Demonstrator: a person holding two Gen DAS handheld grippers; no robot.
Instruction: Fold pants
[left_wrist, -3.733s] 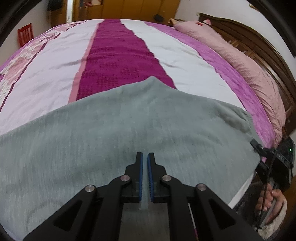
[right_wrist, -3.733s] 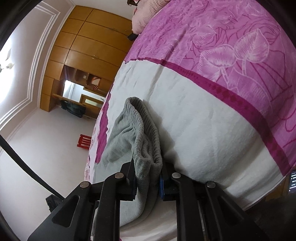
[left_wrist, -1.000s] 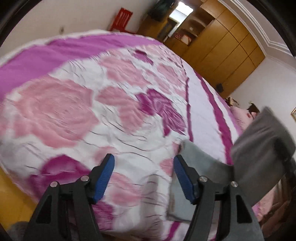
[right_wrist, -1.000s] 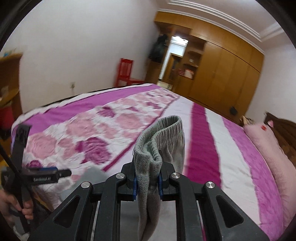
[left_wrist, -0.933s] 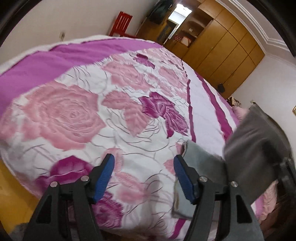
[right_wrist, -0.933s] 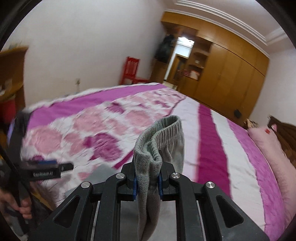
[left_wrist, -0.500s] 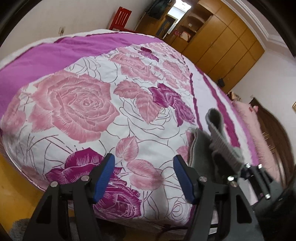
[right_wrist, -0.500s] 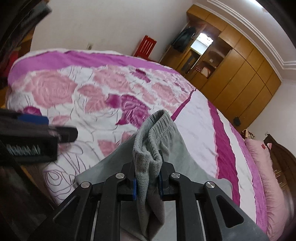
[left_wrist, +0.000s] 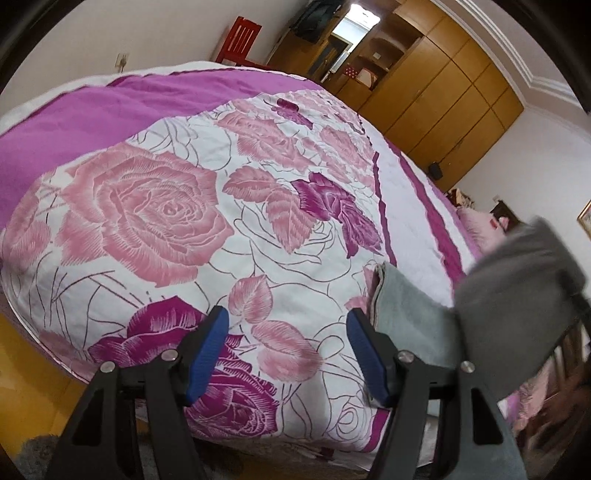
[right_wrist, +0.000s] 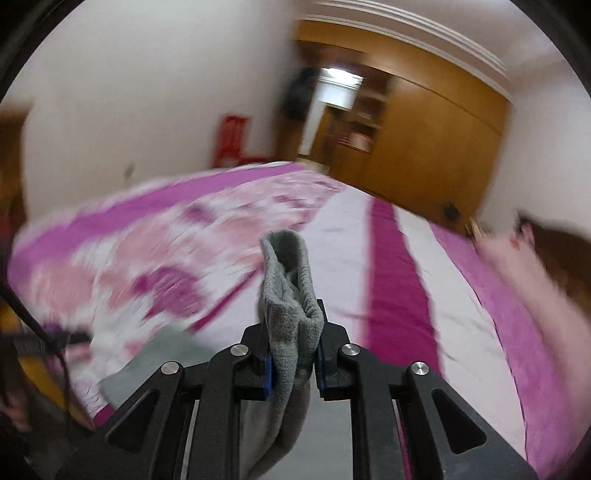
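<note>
The right gripper pinches the gray pants tight — the left gripper gapes, holding nothing, over the rose bedspread near its edge.

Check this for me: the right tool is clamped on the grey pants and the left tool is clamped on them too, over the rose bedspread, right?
Not quite. The right tool is clamped on the grey pants, but the left tool stands open with nothing between its pads, only the rose bedspread beyond it. The left wrist view shows this; the pants lie off to its right there.
</note>
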